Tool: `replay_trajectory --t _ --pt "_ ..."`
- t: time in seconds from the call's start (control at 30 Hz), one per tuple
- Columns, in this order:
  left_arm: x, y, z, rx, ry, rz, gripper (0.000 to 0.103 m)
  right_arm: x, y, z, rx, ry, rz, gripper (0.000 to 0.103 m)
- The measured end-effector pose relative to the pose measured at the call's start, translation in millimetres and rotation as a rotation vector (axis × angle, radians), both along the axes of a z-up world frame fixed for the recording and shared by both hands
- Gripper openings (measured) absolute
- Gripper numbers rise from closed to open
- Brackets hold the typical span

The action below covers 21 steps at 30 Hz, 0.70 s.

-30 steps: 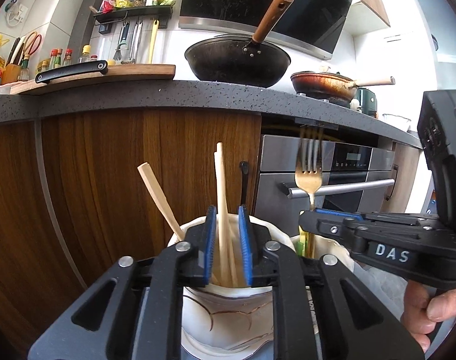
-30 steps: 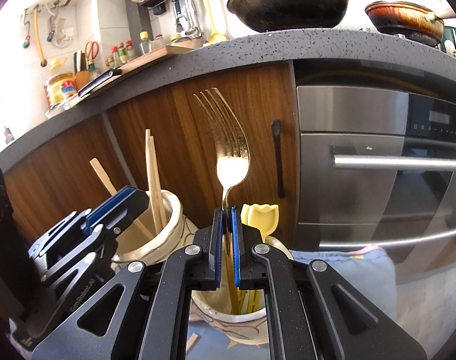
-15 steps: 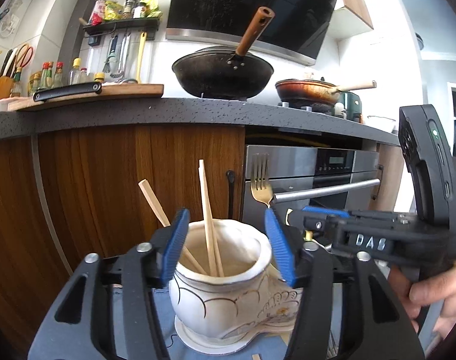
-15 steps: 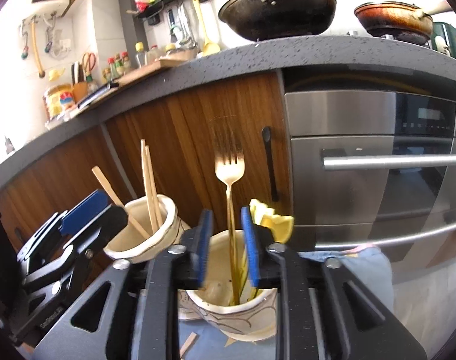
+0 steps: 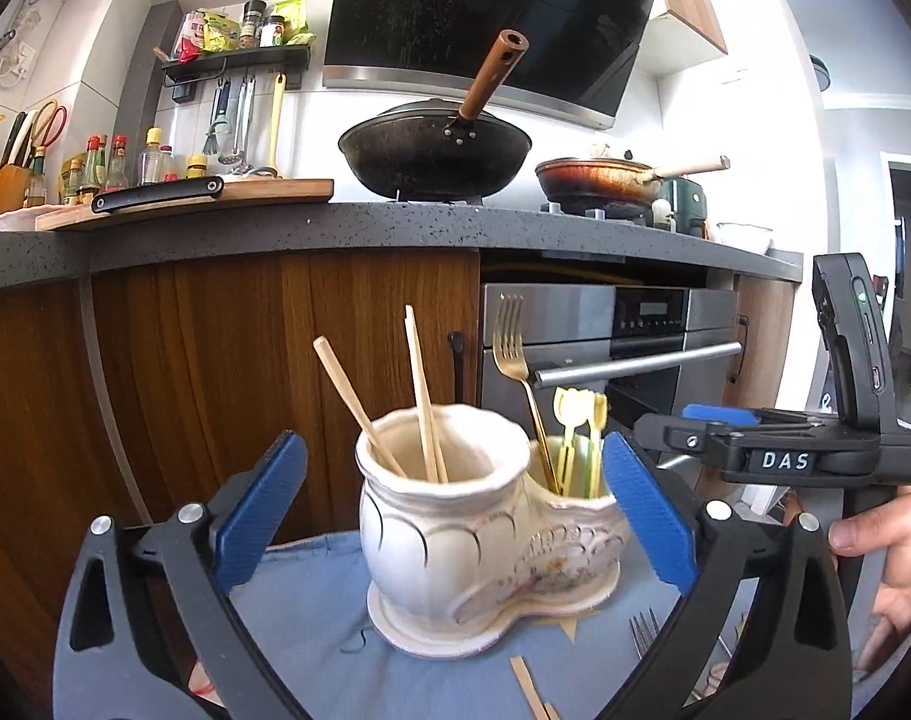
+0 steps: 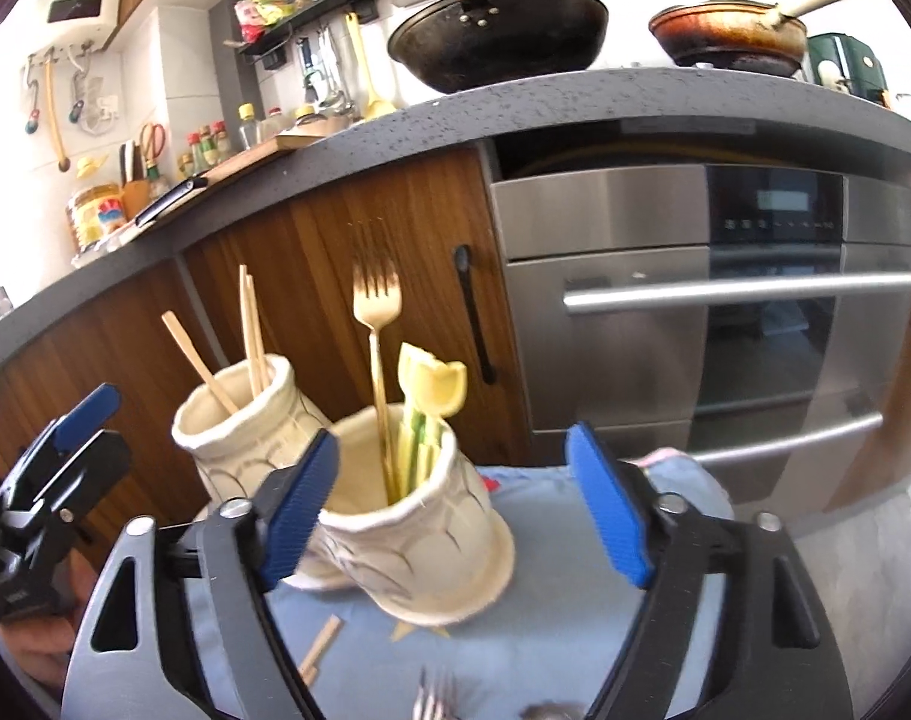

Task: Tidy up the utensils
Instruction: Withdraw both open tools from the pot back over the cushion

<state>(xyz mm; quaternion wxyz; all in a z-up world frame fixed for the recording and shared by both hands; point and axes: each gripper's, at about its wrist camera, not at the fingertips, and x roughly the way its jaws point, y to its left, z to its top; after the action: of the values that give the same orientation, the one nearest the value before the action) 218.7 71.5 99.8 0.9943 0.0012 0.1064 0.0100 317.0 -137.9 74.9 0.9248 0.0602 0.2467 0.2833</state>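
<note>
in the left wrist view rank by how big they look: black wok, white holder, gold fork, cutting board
1. white holder, though it sits nearest the camera
2. black wok
3. cutting board, long but thin
4. gold fork
The wok and the board look close in length.

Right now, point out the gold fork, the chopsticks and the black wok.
gold fork (image 5: 508,336), left wrist view, on its tines.
chopsticks (image 5: 420,384), left wrist view, midway up the upright pair.
black wok (image 5: 434,156), left wrist view, on its outer bowl wall.
</note>
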Motion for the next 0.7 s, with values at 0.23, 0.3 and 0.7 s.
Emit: replay_trajectory --t 0.23,0.3,0.7 --pt "-15 -1 -17 0.019 0.059 -0.003 0.097 -17 -10 -6 -0.027 -0.009 -0.006 0.091" --pt "-18 0 -21 0.009 0.08 -0.007 0.097 -21 -12 -9 -0.036 -0.004 -0.005 0.092" --pt "-25 -1 -67 -0.012 0.261 -0.031 0.097 -46 -24 -44 -0.112 0.093 -0.005 0.093"
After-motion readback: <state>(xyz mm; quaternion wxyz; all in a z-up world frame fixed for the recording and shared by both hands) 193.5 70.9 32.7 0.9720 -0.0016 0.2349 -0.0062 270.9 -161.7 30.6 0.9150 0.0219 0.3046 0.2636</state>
